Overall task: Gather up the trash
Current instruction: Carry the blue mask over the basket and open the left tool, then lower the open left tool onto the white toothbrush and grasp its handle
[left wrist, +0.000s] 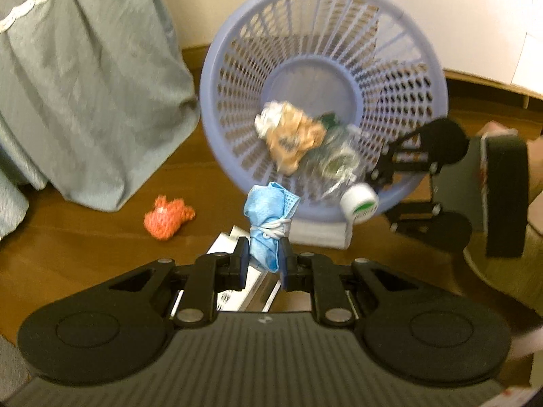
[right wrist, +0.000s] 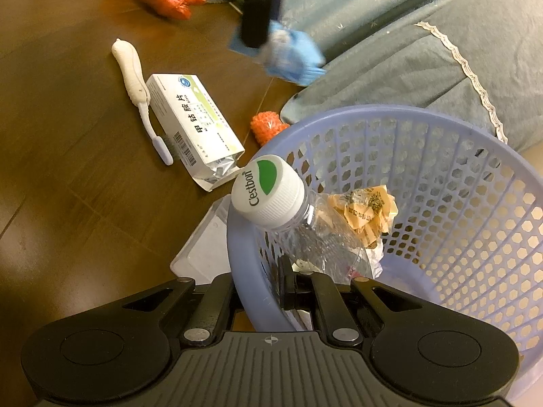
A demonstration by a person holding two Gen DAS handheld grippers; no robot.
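Three pieces lay in my lavender basket: a crushed bottle, orange wrapper, white paper wad. My right gripper pinched its rim; my left gripper clamped a blue mask bundle near it.

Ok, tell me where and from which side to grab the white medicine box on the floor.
Grip the medicine box across its narrow width, near the closed end by the toothbrush, coming from above. It lies flat on the floor, so only the long side faces offer a pinch. Avoid the torn end, where foil spills out.
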